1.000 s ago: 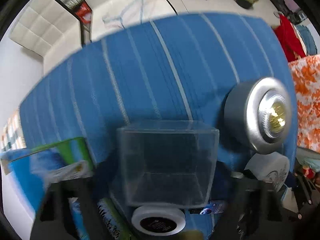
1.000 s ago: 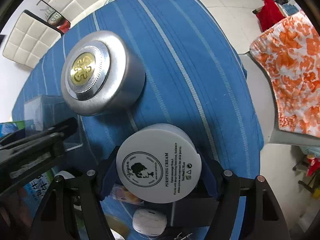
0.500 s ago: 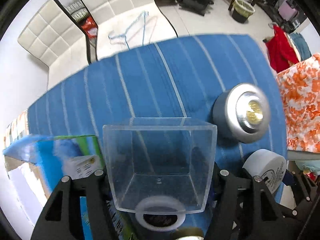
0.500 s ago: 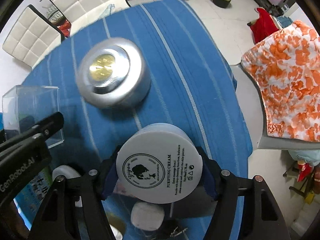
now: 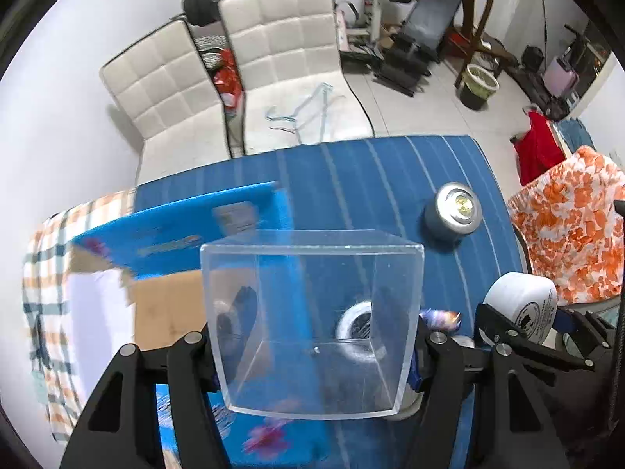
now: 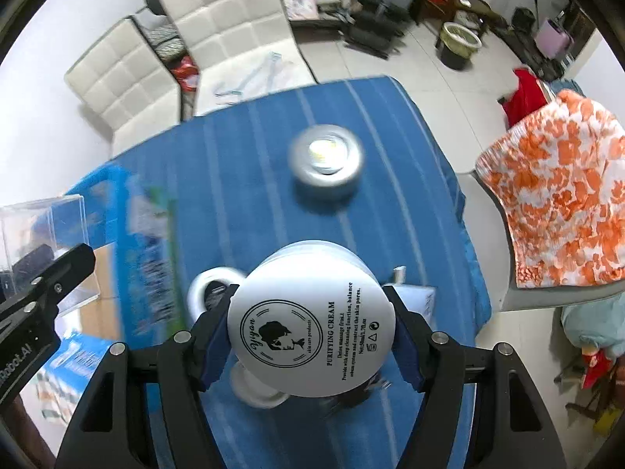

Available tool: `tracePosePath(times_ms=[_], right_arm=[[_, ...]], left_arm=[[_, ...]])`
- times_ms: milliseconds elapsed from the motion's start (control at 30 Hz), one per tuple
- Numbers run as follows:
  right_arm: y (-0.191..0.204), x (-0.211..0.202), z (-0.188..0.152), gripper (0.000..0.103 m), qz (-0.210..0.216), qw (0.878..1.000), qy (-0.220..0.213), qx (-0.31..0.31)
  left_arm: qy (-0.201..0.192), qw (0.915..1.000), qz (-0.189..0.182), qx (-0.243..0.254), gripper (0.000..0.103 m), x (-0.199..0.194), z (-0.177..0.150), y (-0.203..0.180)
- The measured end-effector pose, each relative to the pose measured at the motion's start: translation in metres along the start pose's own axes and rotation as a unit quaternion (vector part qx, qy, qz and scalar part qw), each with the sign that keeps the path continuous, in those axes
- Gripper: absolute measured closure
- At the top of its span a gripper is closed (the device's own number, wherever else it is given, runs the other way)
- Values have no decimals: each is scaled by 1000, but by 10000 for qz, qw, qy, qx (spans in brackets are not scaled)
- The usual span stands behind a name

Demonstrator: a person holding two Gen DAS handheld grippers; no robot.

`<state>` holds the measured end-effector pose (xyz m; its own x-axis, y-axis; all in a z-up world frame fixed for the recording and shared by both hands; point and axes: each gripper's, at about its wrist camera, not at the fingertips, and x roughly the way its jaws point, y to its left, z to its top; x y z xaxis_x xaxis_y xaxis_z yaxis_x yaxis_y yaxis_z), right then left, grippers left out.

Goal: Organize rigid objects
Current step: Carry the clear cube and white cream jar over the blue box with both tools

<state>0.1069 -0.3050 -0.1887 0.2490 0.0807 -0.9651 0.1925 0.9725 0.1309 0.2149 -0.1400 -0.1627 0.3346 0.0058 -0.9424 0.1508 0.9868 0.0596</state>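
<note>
Left tongs (image 5: 312,355): pinching a clear plastic box (image 5: 312,312) by its two side walls; the box is lifted above the table, its open side turned toward the camera.
Right tongs (image 6: 310,338): pinching a white cream jar (image 6: 310,318) between the blue pads (image 6: 213,346), its printed flat face toward the camera; the jar is lifted off the table.
Clear plastic box: sits right between the left fingers, square to them; in the right wrist view it shows far off to the left of the right tongs.
White cream jar: in the left wrist view it appears just to the right of the left tongs, held by the other pair.
Silver round tin (image 5: 453,213): on the blue striped tablecloth (image 5: 371,179), ahead of both tongs, to the right of the clear box and straight beyond the jar; apart from both.
Open blue carton (image 5: 175,234): ahead and left of the left tongs, below and behind the clear box; its cardboard inside shows.
Small round white-rimmed tin (image 6: 209,287): on the table below the right tongs, just left of the jar, partly hidden by it.
White round lid or cap (image 6: 254,389): under the jar, near the right tongs' left finger; cannot tell what it belongs to.
White chairs (image 5: 242,78): beyond the far table edge.
</note>
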Motion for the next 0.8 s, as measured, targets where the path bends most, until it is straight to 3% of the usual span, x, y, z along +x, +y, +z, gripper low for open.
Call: tracePosePath(times_ms=[300, 533, 667, 800], right_arm=[[108, -80, -37, 32, 173, 9980, -532, -297], [179, -109, -53, 32, 199, 9950, -723, -654], [206, -95, -49, 32, 370, 9950, -547, -750], [222, -49, -28, 32, 556, 9956, -270, -708]], left_arm=[[-453, 9985, 59, -310, 41, -76, -52, 95], [-704, 9966, -69, -413, 41, -109, -80, 151], [-631, 9969, -211, -417, 41, -104, -84, 171], [-395, 9971, -330, -567, 41, -70, -79, 196]])
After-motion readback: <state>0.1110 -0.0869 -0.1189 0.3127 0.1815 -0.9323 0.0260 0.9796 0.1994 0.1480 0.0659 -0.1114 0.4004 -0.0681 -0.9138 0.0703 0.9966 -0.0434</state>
